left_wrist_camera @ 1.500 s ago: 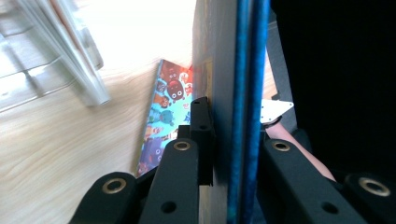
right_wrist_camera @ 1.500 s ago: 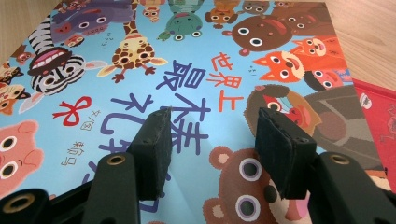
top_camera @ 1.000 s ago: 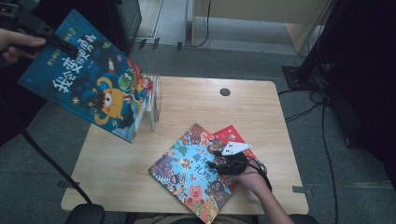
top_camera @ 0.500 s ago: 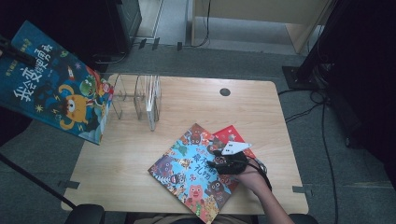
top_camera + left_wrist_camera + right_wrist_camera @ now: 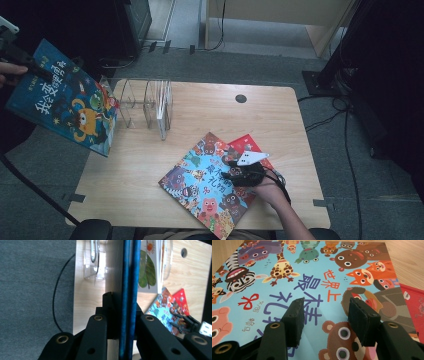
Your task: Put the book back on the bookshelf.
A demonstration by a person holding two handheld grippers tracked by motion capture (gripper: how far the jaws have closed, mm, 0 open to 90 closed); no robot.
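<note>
the left claw (image 5: 37,70) pinches the dark blue book (image 5: 65,107) by its top edge, off the counter's (image 5: 200,110) left side. the right claw (image 5: 324,315) hovers spread just above the animal book (image 5: 312,277).

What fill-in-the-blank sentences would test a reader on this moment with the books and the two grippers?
1. The left gripper is shut on the dark blue book, held off the table's ____ edge.
2. The right gripper rests with open jaws on the ____ book.
3. A ____ book peeks from under that one.
4. The clear rack stands on the ____.

Missing words: left; light blue animal; red; table
</note>
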